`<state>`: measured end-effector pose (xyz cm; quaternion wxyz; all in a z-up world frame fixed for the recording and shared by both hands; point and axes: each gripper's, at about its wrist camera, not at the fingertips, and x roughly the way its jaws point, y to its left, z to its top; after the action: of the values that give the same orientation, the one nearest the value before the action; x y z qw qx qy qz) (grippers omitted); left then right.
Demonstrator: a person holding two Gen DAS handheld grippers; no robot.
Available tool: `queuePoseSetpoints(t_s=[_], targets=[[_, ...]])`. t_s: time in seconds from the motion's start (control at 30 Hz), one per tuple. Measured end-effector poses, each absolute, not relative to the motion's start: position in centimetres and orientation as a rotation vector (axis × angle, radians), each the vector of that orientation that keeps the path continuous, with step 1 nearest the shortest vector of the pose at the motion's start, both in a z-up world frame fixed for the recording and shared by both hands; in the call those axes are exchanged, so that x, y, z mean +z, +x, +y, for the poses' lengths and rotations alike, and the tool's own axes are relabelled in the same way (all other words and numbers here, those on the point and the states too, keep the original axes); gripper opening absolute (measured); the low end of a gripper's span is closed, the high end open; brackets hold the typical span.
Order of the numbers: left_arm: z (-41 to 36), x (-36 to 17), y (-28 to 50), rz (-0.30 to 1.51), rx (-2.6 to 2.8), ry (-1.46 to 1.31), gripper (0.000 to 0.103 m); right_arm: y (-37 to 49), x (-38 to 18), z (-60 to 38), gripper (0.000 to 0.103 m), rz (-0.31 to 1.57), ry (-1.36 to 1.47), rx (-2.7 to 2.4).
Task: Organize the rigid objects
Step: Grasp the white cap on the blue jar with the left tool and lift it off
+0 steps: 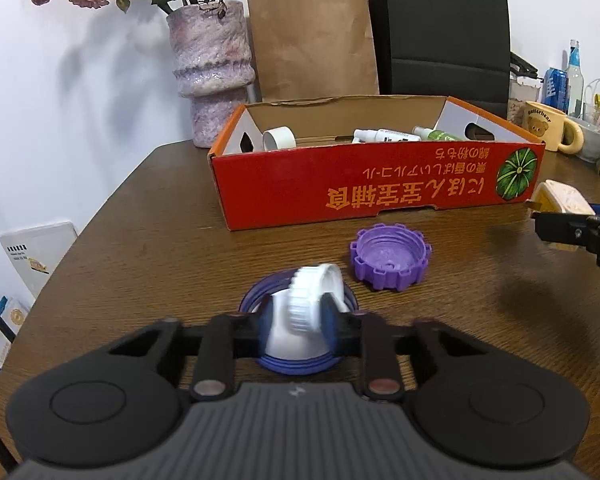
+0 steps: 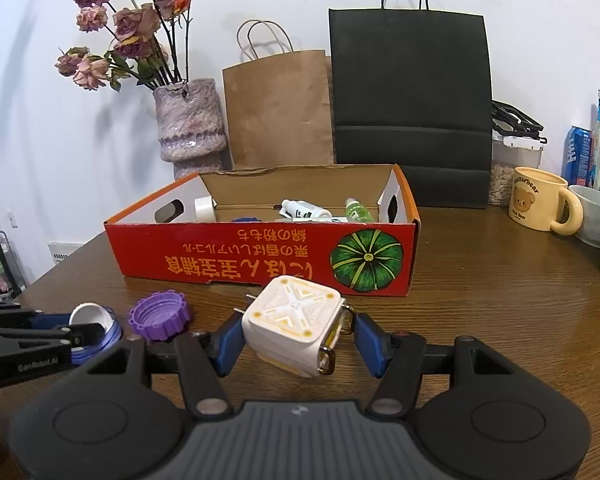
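left gripper [image 1: 300, 320]: closed on a white ribbed cap [image 1: 312, 304], lower centre of the left wrist view; cap tilted, blurred, sitting over a blue ring lid [image 1: 296, 362] on the table
right gripper [image 2: 296, 336]: blue pads either side of a white cube charger [image 2: 292, 320], centre of the right wrist view; left pad looked to be touching, gap visible at the right pad, cannot tell if it was gripping
charger: tilted, plug prongs at its upper left, metal clips on its right side
purple cap [image 1: 390, 256]: open side up on the table, just right of the white cap, apart from it; left of centre in the right wrist view [image 2: 160, 314]
red cardboard box [image 1: 380, 184]: upper centre, print upside down, pumpkin picture at its right end
box contents: tape roll [image 1: 278, 138] at left, white bottles [image 1: 384, 135] and a green one [image 1: 440, 134] at right
table [image 1: 140, 240]: dark wood
background: vase with dried roses [image 2: 188, 124] upper left, brown paper bag [image 2: 278, 112], black bag [image 2: 412, 100], bear mug [image 2: 538, 200] at right edge
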<state>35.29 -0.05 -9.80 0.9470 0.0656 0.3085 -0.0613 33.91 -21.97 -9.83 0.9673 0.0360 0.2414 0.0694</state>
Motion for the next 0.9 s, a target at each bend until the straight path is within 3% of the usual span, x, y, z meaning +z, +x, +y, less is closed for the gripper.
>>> queuePoseSetpoints(t_s=[0.9], targets=[[0.9, -8.1, 34.1, 0.538, -0.01, 0.094, 0.014, 33.0, -9.2, -21.2, 0.059, 0.453, 0.055, 0.17]])
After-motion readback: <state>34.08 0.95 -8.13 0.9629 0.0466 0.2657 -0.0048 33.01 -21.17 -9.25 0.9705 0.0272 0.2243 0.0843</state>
